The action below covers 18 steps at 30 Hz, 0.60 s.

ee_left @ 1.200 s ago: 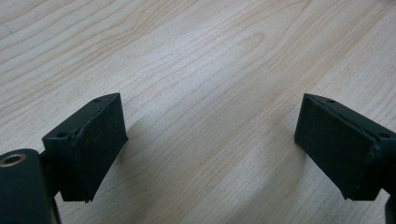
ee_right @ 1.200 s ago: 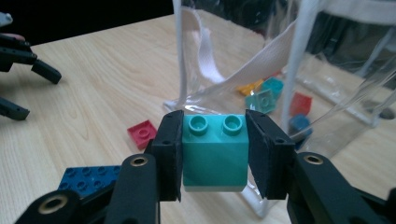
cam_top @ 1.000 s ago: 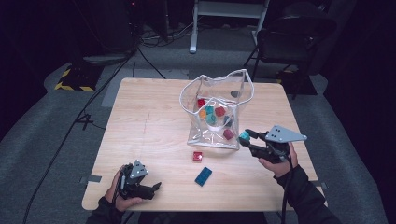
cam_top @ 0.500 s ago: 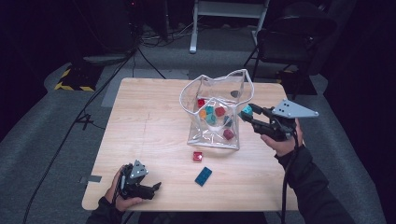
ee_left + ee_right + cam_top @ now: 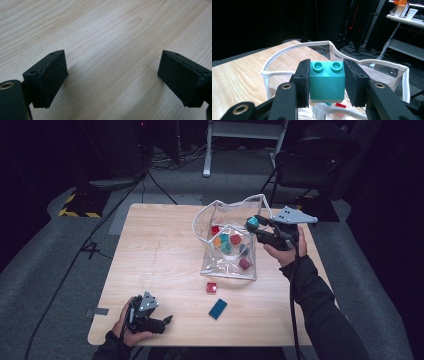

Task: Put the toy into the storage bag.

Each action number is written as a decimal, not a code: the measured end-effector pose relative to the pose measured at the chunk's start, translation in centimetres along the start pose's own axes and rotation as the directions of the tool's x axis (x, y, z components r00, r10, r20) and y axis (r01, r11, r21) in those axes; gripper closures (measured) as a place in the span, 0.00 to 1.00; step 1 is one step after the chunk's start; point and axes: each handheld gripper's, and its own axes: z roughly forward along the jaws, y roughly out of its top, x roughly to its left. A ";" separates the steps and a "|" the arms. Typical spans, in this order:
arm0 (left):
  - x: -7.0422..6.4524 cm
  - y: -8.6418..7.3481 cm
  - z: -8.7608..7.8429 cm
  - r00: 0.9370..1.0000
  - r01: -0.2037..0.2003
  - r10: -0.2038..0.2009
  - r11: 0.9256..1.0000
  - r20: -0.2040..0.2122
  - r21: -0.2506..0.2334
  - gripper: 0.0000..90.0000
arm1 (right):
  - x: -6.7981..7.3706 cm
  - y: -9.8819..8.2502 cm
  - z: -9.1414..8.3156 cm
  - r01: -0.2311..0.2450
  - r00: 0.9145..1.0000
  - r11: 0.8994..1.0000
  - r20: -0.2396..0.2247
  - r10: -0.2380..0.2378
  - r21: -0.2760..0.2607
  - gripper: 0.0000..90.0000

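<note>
My right gripper (image 5: 253, 224) (image 5: 326, 77) is shut on a teal two-stud brick (image 5: 327, 81) (image 5: 253, 222) and holds it over the right rim of the clear mesh-edged bag (image 5: 227, 240) (image 5: 294, 53). Inside the bag lie several bricks in red, orange, teal and dark red. A red brick (image 5: 211, 287) and a flat blue brick (image 5: 218, 309) lie on the table in front of the bag. At the front left corner of the table, my left gripper (image 5: 167, 321) (image 5: 112, 80) rests low over bare wood, its jaws wide apart with nothing between them.
The wooden table (image 5: 155, 250) stands on grey carpet. Cables (image 5: 85, 247) run across the floor at the left. A chair (image 5: 310, 165) and a white stand (image 5: 240, 140) are behind the table.
My right gripper has risen and moved away from me and leftward with the teal brick, from beside the bag's front right corner to over its right rim. The left gripper has stayed put.
</note>
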 end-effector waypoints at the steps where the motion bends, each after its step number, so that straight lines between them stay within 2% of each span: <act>1: 0.0 0.0 0.0 1.000 0.000 0.000 1.000 0.000 0.000 0.10 | 0.0 0.0 0.0 0.000 1.000 1.000 0.000 0.000 0.000 0.66; 3: 0.0 0.0 0.0 1.000 0.000 0.000 1.000 0.000 0.000 0.10 | -0.2 -0.1 0.7 0.004 1.000 1.000 0.022 -0.004 0.012 0.66; 4: 0.0 0.0 0.0 1.000 0.000 0.000 1.000 0.000 0.000 0.10 | -0.5 -0.2 1.2 -0.012 1.000 1.000 0.025 0.011 0.018 0.66; 10: 0.0 0.0 0.0 1.000 0.000 0.000 1.000 0.000 0.000 0.10 | -0.8 -0.1 2.3 -0.015 0.998 0.999 0.062 0.012 0.045 0.66; 18: 0.0 0.0 0.0 1.000 0.001 -0.001 1.000 0.000 -0.001 0.10 | -1.1 -0.1 3.0 -0.026 0.997 0.998 0.071 0.022 0.059 0.66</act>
